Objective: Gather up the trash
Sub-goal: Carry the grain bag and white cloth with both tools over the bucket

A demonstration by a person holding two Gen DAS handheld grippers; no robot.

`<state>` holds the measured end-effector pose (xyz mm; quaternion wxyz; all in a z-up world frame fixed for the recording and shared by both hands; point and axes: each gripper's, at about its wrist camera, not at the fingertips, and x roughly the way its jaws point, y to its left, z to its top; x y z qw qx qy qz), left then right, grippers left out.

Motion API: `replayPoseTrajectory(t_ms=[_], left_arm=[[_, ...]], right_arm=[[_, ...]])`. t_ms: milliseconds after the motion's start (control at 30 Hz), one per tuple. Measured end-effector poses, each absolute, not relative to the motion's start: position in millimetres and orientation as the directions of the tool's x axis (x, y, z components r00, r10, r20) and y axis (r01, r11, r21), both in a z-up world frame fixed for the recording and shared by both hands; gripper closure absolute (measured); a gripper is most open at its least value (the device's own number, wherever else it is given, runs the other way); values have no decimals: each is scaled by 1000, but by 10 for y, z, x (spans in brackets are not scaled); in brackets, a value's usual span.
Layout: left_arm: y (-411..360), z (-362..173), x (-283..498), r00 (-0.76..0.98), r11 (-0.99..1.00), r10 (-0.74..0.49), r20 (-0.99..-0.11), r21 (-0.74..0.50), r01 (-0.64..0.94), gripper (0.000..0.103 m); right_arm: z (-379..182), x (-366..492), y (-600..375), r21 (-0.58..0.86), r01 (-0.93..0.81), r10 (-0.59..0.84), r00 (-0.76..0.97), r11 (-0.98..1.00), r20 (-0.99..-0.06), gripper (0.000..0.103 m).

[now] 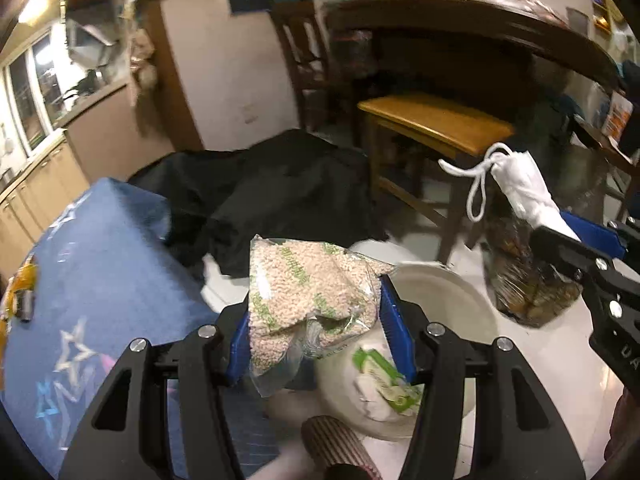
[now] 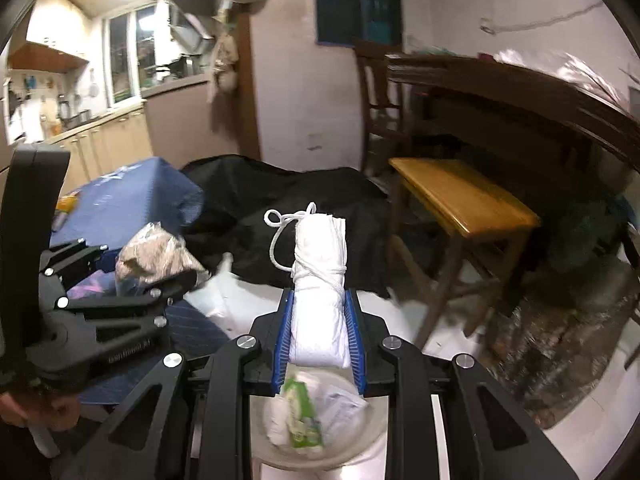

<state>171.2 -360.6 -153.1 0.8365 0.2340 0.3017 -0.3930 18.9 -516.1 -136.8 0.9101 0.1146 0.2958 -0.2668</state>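
Note:
My left gripper (image 1: 318, 320) is shut on a clear plastic bag of pale pellets (image 1: 304, 292) with green print, held above a white bin (image 1: 448, 292). The bin holds white and green wrappers (image 1: 384, 384). My right gripper (image 2: 319, 328) is shut on a white rolled cloth bundle tied with white cord (image 2: 320, 264), held over the same bin (image 2: 360, 444), which shows the green wrapper (image 2: 302, 412) inside. The right gripper with its bundle (image 1: 524, 188) shows at the right of the left wrist view. The left gripper with its bag (image 2: 156, 256) shows at the left of the right wrist view.
A table with a blue star-printed cloth (image 1: 96, 256) stands to the left. A black cloth (image 1: 280, 192) lies on the floor behind the bin. A yellow wooden stool (image 1: 436, 120) and a dark wooden table (image 1: 480, 28) stand at the right. A brown rug (image 2: 560, 348) lies at right.

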Motion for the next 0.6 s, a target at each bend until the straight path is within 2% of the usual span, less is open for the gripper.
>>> replayPoseTrajectory(t_ms=[133, 600], left_arm=[[-3785, -1722, 1623, 491, 554, -512, -705, 165, 816, 50], [-3948, -2348, 1754, 381, 544, -481, -790, 72, 836, 50]], right_arm=[[-1637, 21, -5372, 36, 592, -440, 637, 805, -633, 77], [-2395, 78, -5554, 33, 606, -410, 576, 795, -708, 77]])
